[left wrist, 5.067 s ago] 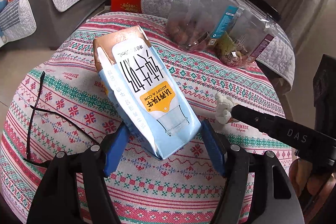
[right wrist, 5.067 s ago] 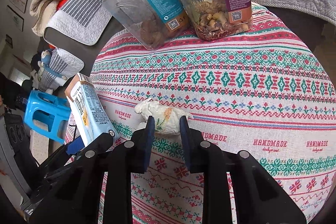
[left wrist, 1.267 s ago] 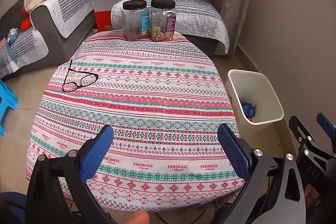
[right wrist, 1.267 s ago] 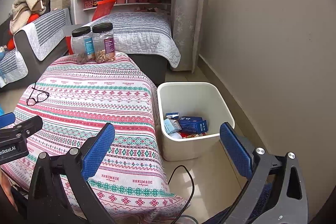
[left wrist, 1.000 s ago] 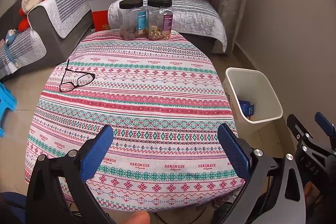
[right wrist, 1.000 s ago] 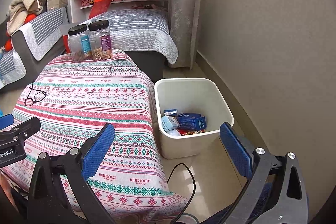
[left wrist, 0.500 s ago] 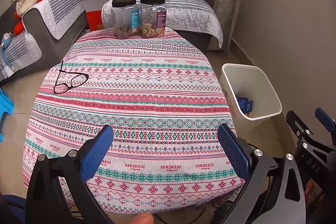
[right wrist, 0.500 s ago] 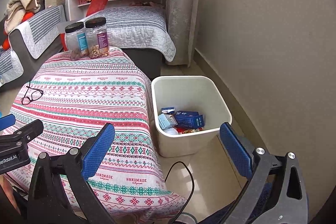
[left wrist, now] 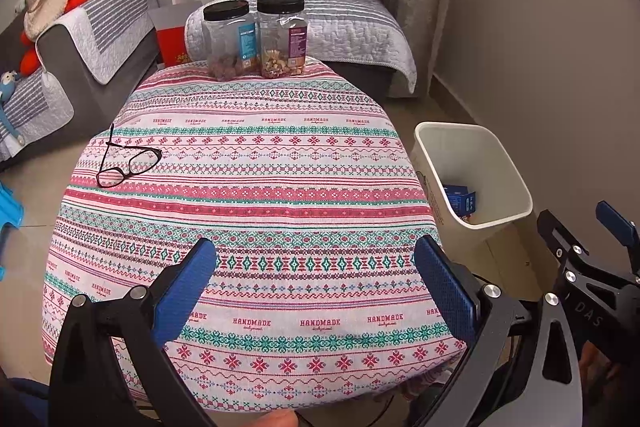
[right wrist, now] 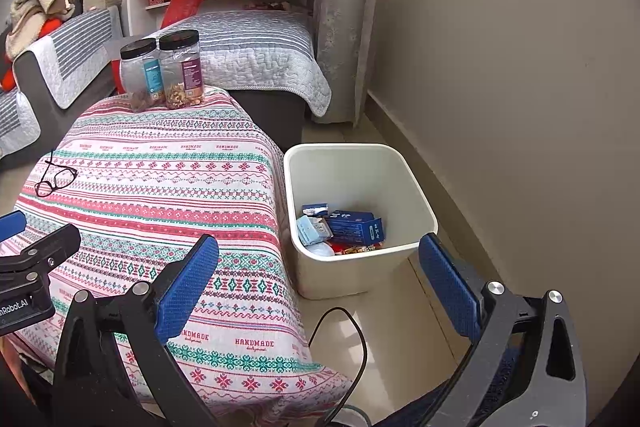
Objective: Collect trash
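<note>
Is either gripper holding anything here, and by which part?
Nothing is held. The left gripper and right gripper both have jaws wide apart and empty.

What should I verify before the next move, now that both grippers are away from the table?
1. Left hand-held gripper open, holding nothing: ok.
2. Right hand-held gripper open, holding nothing: ok.
3. No trash visible on the tablecloth: ok.
4. Eyeglasses and two snack jars remain on the table, not trash: ok.
5. White bin upright beside the table, cartons inside: ok.
6. Trash on the floor: cannot tell.
</note>
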Motion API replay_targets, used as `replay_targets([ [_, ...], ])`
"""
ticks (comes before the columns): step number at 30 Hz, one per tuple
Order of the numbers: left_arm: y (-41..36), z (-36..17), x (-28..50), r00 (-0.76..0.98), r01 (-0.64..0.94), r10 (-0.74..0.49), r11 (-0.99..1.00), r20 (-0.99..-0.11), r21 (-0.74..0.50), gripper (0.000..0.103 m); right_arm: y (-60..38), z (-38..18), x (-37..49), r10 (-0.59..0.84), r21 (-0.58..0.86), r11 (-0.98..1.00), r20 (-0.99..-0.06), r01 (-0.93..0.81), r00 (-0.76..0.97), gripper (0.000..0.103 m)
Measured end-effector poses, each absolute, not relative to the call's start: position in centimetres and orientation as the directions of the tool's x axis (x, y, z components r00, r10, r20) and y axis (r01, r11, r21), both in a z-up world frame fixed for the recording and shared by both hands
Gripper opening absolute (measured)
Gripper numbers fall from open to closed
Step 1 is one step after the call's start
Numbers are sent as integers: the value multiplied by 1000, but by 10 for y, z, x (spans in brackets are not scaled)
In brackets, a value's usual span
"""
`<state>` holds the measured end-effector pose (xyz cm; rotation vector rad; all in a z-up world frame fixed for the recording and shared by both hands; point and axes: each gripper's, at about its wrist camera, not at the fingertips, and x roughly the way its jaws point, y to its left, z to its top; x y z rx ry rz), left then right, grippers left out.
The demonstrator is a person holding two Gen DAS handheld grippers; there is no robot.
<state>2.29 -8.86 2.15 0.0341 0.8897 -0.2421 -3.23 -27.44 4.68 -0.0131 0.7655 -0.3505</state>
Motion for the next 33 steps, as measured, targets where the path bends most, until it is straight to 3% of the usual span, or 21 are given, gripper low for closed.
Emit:
replay_targets([
  [33, -90, 21, 24, 608, 231, -204, 970, -768, -74, 96, -277, 45, -29, -318, -152, 943, -682, 298, 659, 96],
])
